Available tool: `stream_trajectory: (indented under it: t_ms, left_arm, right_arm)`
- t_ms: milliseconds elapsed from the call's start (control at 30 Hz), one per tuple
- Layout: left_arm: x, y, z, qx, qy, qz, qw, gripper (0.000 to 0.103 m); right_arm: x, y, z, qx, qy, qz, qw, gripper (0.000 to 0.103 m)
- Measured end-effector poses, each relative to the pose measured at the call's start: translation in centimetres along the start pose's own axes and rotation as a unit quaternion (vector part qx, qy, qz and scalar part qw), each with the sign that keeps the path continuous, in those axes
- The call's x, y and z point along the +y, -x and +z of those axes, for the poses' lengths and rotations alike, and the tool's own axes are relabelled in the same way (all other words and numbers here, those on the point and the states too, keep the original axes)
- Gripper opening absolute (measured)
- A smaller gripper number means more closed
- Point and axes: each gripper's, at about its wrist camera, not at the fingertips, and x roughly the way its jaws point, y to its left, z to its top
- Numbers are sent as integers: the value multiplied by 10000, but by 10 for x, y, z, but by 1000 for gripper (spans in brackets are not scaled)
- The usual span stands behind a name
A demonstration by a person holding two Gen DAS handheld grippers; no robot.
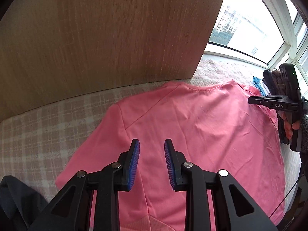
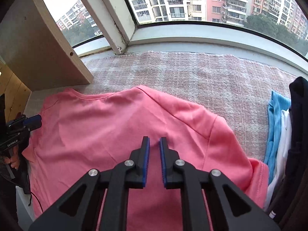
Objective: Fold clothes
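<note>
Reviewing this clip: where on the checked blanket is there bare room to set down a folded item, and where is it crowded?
Free: the checked blanket strip between the pink T-shirt and the window sill, and the patch between the shirt's left sleeve and the wooden panel. Crowded: the right edge, where a pile of clothes lies.

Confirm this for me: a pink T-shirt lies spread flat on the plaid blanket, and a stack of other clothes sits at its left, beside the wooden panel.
One thing is wrong. The pink T-shirt does lie spread on the plaid blanket, but the stack of other clothes sits at its right, away from the wooden panel, which stands at the left. The right wrist view shows this.
</note>
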Motion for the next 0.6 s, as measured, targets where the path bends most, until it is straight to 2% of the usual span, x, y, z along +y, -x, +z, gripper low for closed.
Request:
stream_trajectory:
  t_ms: [67,133,167,200,233,333,400,433,500,600]
  left_arm:
    - [4,-10,4,84,-13,124,9999,26]
    - [13,-14,7,124,80,250,9996,26]
    - [18,-10,8,106,119,416,9990,25]
    - [23,1,7,61,176,594,9981,25]
    - [28,20,2,-59,231,607,9979,25]
    - [41,80,-15,-411,380,651,9963,28]
    - [42,124,-41,-567,351,714,9952,34]
    - [42,145,-58,-624,389,711,9948,38]
    - [42,180,-100,-594,579,621,9946,39]
    - [35,220,-176,-359,905,721,9926,39]
  right_arm:
    - [-1,-1,3,34,44,-106,9999,15]
    - [-1,0,6,22,40,-404,9992,16]
    - [0,4,7,-21,48,-476,9989,16]
    - [4,10,6,-125,74,-428,9990,16]
    - [12,18,5,-222,195,-321,9990,16]
    - [62,43,0,-447,1041,283,9932,22]
    - [109,55,-5,-432,1735,717,9813,38]
    - [135,57,-8,-406,2054,890,9738,39]
    - [187,57,-13,-291,2587,1188,9582,40]
    - [260,49,-23,-82,3255,1469,9340,40]
